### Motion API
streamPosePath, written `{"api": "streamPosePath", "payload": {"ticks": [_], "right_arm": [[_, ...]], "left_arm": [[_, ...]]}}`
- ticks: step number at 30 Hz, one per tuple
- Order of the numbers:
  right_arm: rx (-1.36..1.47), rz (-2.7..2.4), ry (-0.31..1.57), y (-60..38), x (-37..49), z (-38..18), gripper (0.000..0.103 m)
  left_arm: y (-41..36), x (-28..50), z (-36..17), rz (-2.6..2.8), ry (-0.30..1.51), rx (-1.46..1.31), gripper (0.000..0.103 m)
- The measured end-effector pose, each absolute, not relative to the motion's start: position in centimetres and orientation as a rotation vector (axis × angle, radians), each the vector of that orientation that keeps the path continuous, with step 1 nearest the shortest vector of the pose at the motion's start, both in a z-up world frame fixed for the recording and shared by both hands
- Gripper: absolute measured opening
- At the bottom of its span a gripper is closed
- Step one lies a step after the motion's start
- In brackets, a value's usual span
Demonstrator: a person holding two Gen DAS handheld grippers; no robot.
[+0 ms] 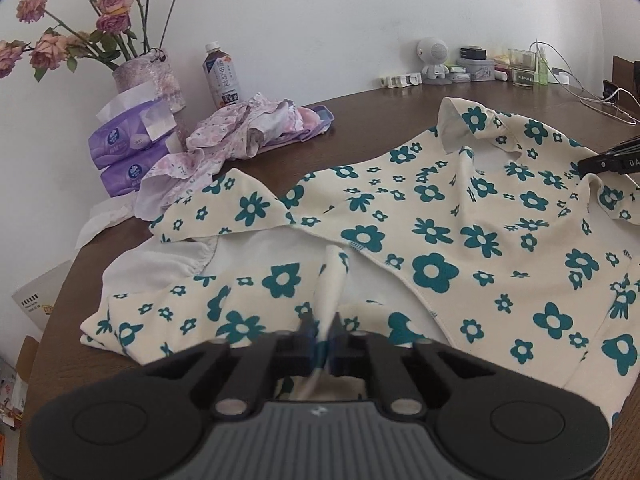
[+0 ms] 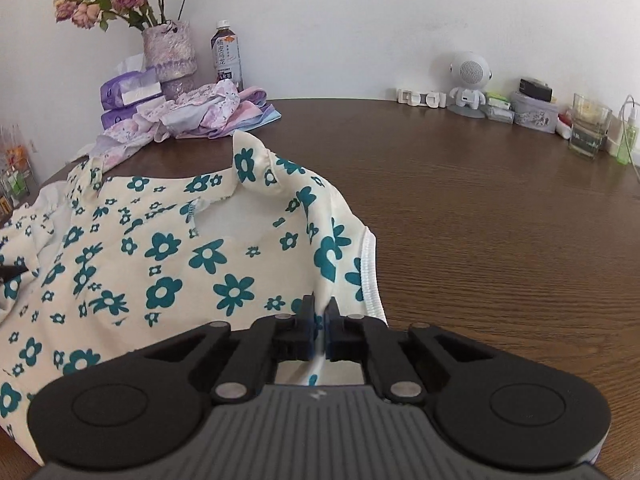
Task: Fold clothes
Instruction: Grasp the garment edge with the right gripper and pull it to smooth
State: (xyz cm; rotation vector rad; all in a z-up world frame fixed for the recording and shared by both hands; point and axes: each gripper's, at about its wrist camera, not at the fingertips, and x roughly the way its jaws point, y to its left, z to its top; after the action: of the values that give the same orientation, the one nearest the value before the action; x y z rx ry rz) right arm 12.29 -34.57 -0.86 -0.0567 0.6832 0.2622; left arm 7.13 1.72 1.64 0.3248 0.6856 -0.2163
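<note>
A cream garment with teal flowers (image 1: 440, 216) lies spread on the brown table (image 2: 500, 220), partly turned over so its white inside shows. My left gripper (image 1: 322, 326) is shut on a pinched fold of this garment near its lower hem. My right gripper (image 2: 320, 312) is shut on the garment's (image 2: 168, 248) right edge beside a white ribbed cuff (image 2: 370, 276). The tip of the right gripper shows at the right edge of the left wrist view (image 1: 600, 164), resting on the cloth.
A pile of pink and lilac clothes (image 1: 240, 136) lies at the back left beside purple tissue packs (image 1: 132, 148), a vase of roses (image 1: 148, 76) and a drink bottle (image 1: 222, 76). A small white robot figure (image 2: 468, 80), boxes, a glass (image 2: 588, 128) and cables line the back right.
</note>
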Motion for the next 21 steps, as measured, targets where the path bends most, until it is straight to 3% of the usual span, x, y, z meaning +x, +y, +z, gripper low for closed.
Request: {"api": "streamPosePath", "payload": {"ticks": [10, 17, 21], "right_arm": [[0.011, 0.086, 0.669, -40.1, 10.0, -0.9, 0.002], [0.015, 0.056, 0.66, -41.5, 8.0, -1.7, 0.002], [0.018, 0.06, 0.646, -40.9, 7.8, -2.0, 0.003]], "left_arm": [[1.2, 5.7, 3.5, -0.341, 0.589, 0.211, 0.002], [10.5, -1.4, 4.4, -0.161, 0.601, -0.033, 0.003], [14.2, -5.1, 3.4, -0.017, 0.668, -0.089, 0.013]]}}
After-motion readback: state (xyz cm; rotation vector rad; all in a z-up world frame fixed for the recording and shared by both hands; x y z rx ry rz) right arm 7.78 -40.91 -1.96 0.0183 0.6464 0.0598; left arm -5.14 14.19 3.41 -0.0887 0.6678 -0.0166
